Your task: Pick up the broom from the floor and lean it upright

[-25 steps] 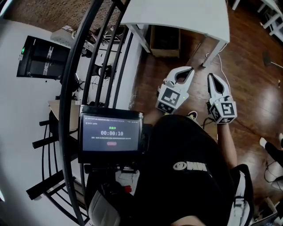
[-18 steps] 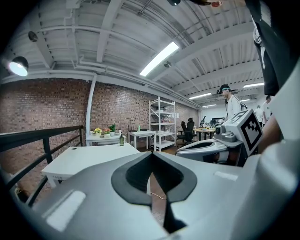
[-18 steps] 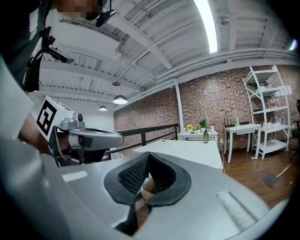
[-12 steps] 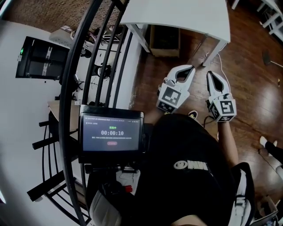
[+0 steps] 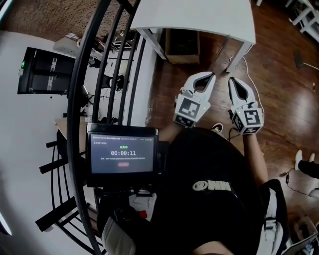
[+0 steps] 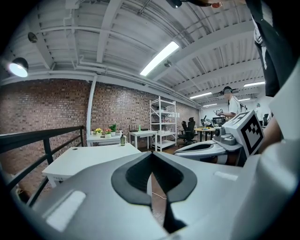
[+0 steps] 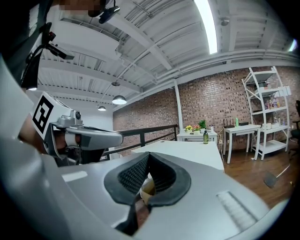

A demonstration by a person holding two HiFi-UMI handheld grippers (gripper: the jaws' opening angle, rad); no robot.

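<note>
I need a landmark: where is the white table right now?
Head view, top centre: the white table stands just beyond the left hand-held gripper and right hand-held gripper, black railing at its left.

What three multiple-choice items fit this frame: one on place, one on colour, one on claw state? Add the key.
1. Where is the white table?
A. Beyond the tips of the left claw and the right claw
B. Behind the person
C. Left of the black railing

2. What colour is the floor under the claws?
A. Grey
B. Brown
C. White

3. What state are the two claws in?
A. Both shut and empty
B. Both wide open
C. Right shut on a broom handle

Key:
1 A, the head view shows the table ahead of both tips.
2 B, brown wood planks show around the claws.
3 A, each gripper view shows its jaws together with nothing between them.
</note>
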